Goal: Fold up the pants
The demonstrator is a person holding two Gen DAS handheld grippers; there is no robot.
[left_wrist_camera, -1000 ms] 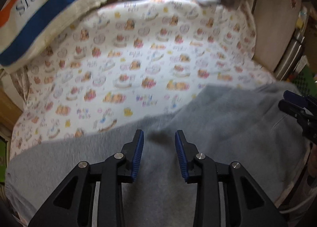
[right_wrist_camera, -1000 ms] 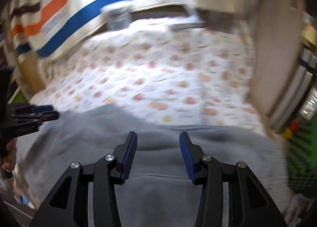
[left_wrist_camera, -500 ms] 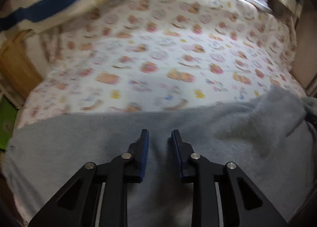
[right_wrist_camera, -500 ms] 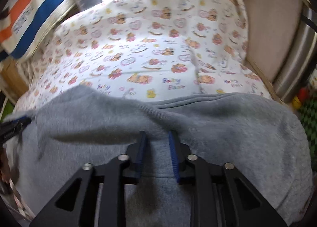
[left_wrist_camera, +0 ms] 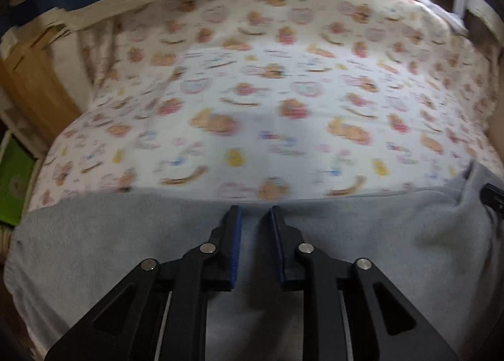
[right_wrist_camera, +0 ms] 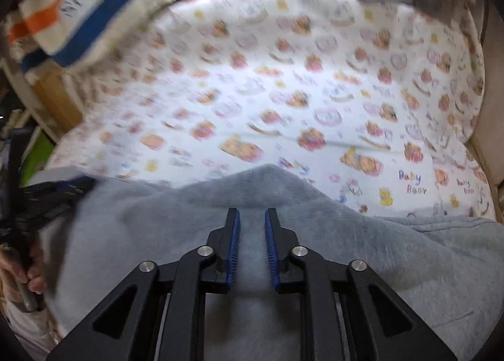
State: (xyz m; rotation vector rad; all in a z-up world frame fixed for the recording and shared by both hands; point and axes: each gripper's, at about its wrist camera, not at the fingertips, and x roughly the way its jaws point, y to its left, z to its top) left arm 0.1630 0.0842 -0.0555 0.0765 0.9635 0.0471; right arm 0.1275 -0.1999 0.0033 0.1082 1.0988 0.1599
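Observation:
Grey sweatpants (left_wrist_camera: 378, 235) lie across the near edge of a cartoon-print sheet (left_wrist_camera: 252, 93). My left gripper (left_wrist_camera: 254, 211) is at their straight far edge, its jaws closing narrowly on a strip of grey fabric. In the right wrist view the pants (right_wrist_camera: 409, 250) rise in a peak around my right gripper (right_wrist_camera: 251, 213), whose jaws are closing with the cloth pinched between the blue pads. The left gripper (right_wrist_camera: 63, 187) shows at that view's left edge, held by a hand (right_wrist_camera: 28, 272). A tip of the right gripper (left_wrist_camera: 493, 197) shows at the left view's right edge.
A striped blanket (right_wrist_camera: 94, 8) with blue and orange bands lies along the far left of the sheet (right_wrist_camera: 283, 93). A wooden frame (left_wrist_camera: 31, 83) and a green item (left_wrist_camera: 12, 184) are off the left side. A beige panel (right_wrist_camera: 491, 109) borders the right.
Both grippers have narrowed from wide open onto the pants and moved toward the far edge. The right one now has the cloth pulled up into a peak.

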